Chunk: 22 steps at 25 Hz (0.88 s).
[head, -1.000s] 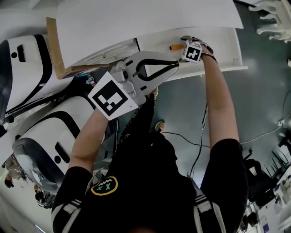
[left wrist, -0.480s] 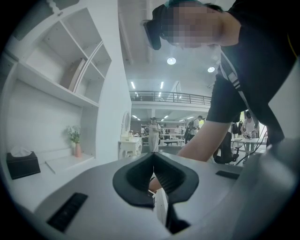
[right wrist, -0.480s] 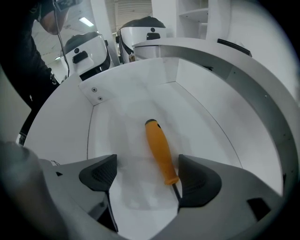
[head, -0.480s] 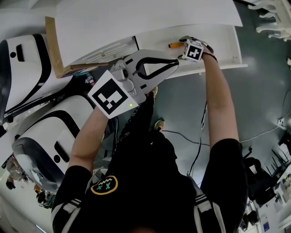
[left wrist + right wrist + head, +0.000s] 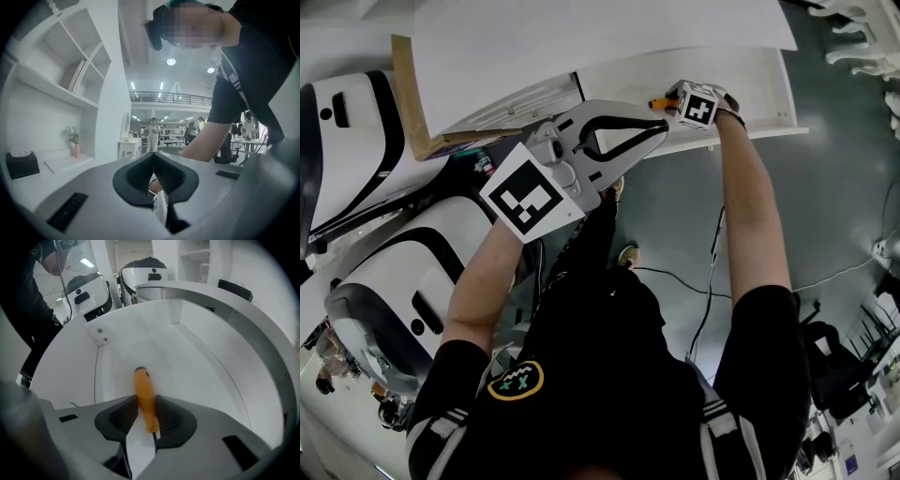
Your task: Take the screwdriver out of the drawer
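Note:
The screwdriver (image 5: 144, 394), with an orange handle, lies on the floor of the open white drawer (image 5: 197, 357). My right gripper (image 5: 146, 400) points steeply down into the drawer. Its jaws are closing, and the dark pads touch the handle on both sides. In the head view the handle's end (image 5: 659, 99) sticks out left of the right gripper (image 5: 680, 97) and its marker cube. My left gripper (image 5: 659, 131) is held level just in front of the drawer (image 5: 750, 75), shut with nothing in it; in its own view the left gripper (image 5: 153, 155) has its jaws together.
A white desktop (image 5: 581, 37) overhangs the drawer's back. White and black machines (image 5: 356, 141) stand at the left next to a wooden board (image 5: 408, 94). Cables (image 5: 712, 272) run across the grey floor. Shelves with a tissue box (image 5: 18, 164) show in the left gripper view.
The right gripper's cube has shifted slightly over the orange handle, so less of the handle shows. The left gripper has stayed where it was.

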Available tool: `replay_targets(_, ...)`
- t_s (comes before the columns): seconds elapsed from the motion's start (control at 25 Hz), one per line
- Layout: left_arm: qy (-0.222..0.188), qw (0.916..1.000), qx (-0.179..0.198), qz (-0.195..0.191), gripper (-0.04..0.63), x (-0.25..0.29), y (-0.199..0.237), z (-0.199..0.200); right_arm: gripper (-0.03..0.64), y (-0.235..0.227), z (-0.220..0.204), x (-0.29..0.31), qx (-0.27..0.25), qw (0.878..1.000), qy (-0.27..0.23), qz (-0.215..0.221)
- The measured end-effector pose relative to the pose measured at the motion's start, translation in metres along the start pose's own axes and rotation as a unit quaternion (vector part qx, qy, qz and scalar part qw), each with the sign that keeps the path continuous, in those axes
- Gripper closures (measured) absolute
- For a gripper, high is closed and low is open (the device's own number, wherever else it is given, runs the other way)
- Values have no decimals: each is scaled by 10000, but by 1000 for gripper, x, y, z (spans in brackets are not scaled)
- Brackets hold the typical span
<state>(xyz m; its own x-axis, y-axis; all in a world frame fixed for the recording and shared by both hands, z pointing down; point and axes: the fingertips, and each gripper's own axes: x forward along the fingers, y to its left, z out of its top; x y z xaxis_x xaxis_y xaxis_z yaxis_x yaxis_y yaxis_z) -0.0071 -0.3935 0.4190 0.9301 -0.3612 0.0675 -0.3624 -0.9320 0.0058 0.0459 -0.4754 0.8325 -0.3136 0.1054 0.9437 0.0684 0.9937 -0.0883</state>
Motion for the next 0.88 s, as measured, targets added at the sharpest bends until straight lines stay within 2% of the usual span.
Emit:
replay_targets(0.08,-17,10000,7,11,575,-1,0,1,489,2,0,0,3,10000,15,-14)
replay_targets(0.64,-54,9999,137,3,575,1,-12,11,494,-1,6,-29,168,9977,-208,-620)
replay_targets(0.88,-97,9998,162,58,575,2,-21,17,493,3,32,-66,80,9935,-612,-954)
